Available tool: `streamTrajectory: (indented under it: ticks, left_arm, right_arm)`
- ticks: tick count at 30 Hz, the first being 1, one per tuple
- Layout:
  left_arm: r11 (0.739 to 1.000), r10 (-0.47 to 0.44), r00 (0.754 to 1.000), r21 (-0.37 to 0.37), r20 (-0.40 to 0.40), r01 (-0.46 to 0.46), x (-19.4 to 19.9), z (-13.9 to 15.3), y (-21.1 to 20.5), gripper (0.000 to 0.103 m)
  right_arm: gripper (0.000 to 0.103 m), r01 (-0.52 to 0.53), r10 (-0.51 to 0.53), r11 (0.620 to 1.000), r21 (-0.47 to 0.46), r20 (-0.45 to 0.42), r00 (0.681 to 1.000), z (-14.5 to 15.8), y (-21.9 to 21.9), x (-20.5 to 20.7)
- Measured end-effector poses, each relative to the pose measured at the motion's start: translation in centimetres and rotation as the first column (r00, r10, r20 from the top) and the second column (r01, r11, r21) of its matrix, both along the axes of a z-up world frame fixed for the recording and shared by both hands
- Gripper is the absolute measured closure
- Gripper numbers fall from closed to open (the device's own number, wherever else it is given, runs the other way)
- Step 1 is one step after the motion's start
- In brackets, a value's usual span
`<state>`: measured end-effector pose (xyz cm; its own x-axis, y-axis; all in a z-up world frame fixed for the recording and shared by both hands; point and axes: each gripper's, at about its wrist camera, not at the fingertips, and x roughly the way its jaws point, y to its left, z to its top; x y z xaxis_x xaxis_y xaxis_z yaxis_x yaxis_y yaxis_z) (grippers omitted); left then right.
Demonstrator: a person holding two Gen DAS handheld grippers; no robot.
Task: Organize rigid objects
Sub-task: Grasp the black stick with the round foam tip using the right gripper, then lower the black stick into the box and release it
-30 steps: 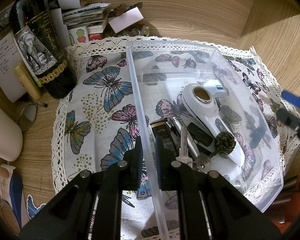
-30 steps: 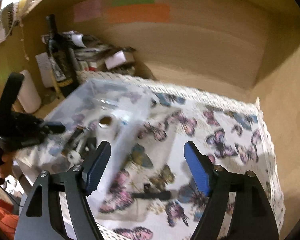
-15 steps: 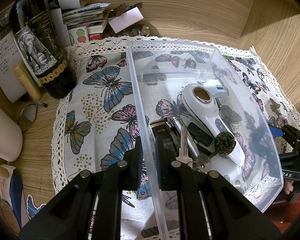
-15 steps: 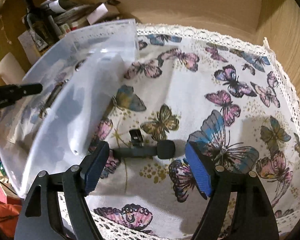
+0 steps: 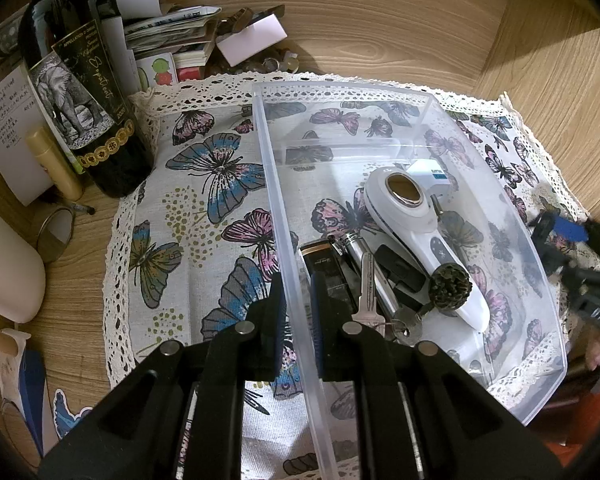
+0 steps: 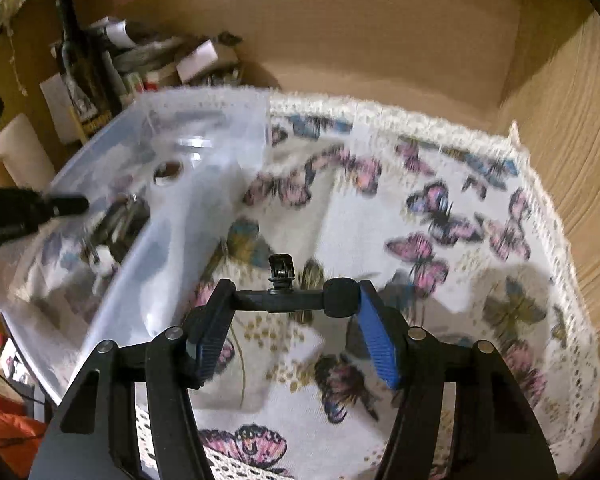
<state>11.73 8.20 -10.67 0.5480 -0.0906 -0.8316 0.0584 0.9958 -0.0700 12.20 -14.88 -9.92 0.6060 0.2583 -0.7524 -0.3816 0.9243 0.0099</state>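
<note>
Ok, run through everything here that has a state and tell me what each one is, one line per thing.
Left gripper: shut on the bin wall.
Right gripper: jaws just been closing, black tool between them, pads at its ends.
Bin: open-topped, upright on the cloth, partly filled.
Black tool: outside the bin, crosswise between the pads.
White device: lying in the bin.
Key: lying in the bin.
Bottle: upright beside the cloth.

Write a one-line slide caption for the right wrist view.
Right gripper closing around a black rod on the butterfly cloth, beside the clear bin.
</note>
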Motion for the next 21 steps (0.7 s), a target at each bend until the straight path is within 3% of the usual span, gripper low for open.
streamTrajectory:
  ticks: [12, 21]
  left_arm:
    - [1.000, -0.002, 1.000, -0.001, 0.000, 0.002, 0.0, -0.1, 0.0, 0.092]
    - [1.000, -0.004, 1.000, 0.001, 0.001, 0.004, 0.0, -0.1, 0.0, 0.092]
  right_arm:
    - [0.045, -0.104, 0.096, 0.993, 0.050, 0.156, 0.983, 5.0, 3.4, 0.2]
    - [0.045, -0.231, 0.228, 0.973, 0.009, 0.130, 0.965, 4.1, 7.7, 0.6]
